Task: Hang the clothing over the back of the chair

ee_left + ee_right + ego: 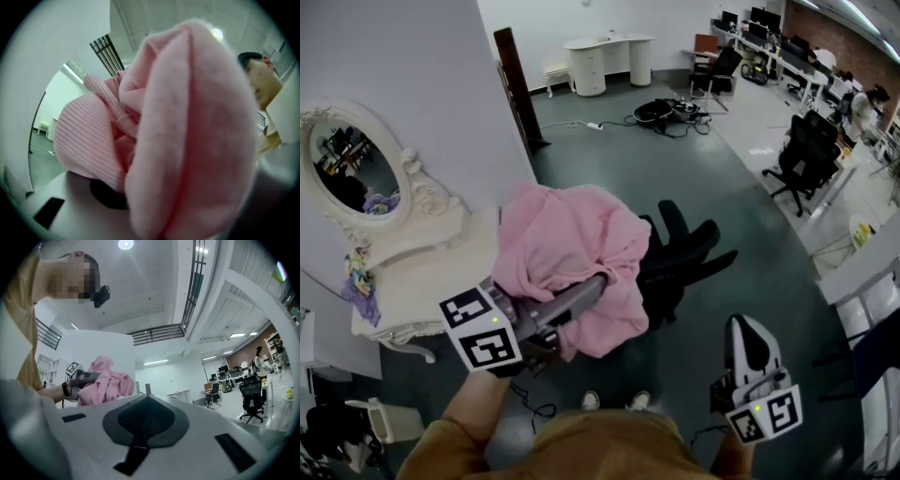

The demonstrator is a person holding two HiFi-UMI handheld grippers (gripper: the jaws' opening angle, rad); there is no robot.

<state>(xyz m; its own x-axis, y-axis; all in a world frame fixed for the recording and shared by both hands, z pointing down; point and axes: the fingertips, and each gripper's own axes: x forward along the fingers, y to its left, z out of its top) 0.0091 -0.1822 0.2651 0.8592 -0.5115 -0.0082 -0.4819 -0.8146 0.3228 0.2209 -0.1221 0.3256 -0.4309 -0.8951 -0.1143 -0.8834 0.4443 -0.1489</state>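
Observation:
A pink knitted garment [572, 244] is bunched up over the left side of a black office chair [684, 253], whose arms and back stick out to the right of the cloth. My left gripper [598, 283] reaches into the cloth from below left, shut on a fold of it. In the left gripper view the pink garment [187, 131] fills nearly everything and hides the jaws. Whether the cloth rests on the chair I cannot tell. My right gripper [748, 339] is at lower right, apart from the chair, jaws together and empty. The right gripper view shows the pink garment [110, 385] at left.
A white vanity table [422, 272] with an oval mirror [352, 173] stands against the wall at left, close to the chair. Cables [670, 112] lie on the grey floor behind. Black office chairs [806, 155] and desks are at far right. The person's shoes [614, 401] are below the chair.

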